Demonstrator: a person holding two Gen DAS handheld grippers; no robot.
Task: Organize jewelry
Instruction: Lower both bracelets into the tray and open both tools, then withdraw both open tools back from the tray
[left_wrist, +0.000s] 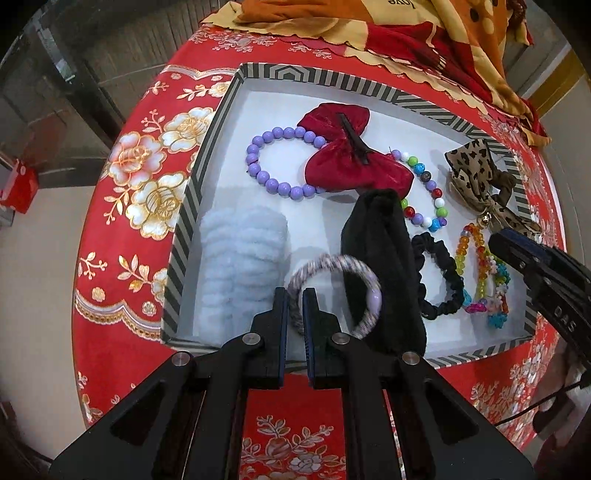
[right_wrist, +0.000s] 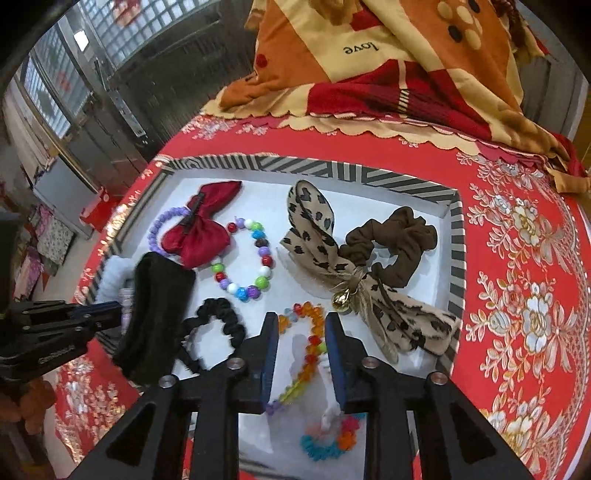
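A striped-rim white tray (left_wrist: 221, 107) (right_wrist: 456, 236) holds the jewelry. My left gripper (left_wrist: 295, 295) is shut on a lilac-and-white braided ring (left_wrist: 354, 269), held just above the tray's near left part. My right gripper (right_wrist: 301, 321) is open over the tray's near edge, its jaws either side of a rainbow crystal bracelet (right_wrist: 306, 354) (left_wrist: 476, 258). In the tray lie a red bow (left_wrist: 351, 151) (right_wrist: 203, 225), a purple bead bracelet (left_wrist: 273, 162), a multicolour bead bracelet (right_wrist: 243, 258) (left_wrist: 424, 192), a leopard bow scrunchie (right_wrist: 321, 240) (left_wrist: 476, 173), a black scrunchie (left_wrist: 439, 273) (right_wrist: 218, 325), a black pouch (left_wrist: 380, 266) (right_wrist: 155, 310) and a pale blue fluffy band (left_wrist: 240, 258).
The tray sits on a red floral tablecloth (left_wrist: 129, 221) (right_wrist: 524, 295). A folded orange and red blanket (right_wrist: 388, 66) lies just behind the tray. A flower-bead bracelet (right_wrist: 328, 439) lies at the tray's near right. The table edge drops off on the left.
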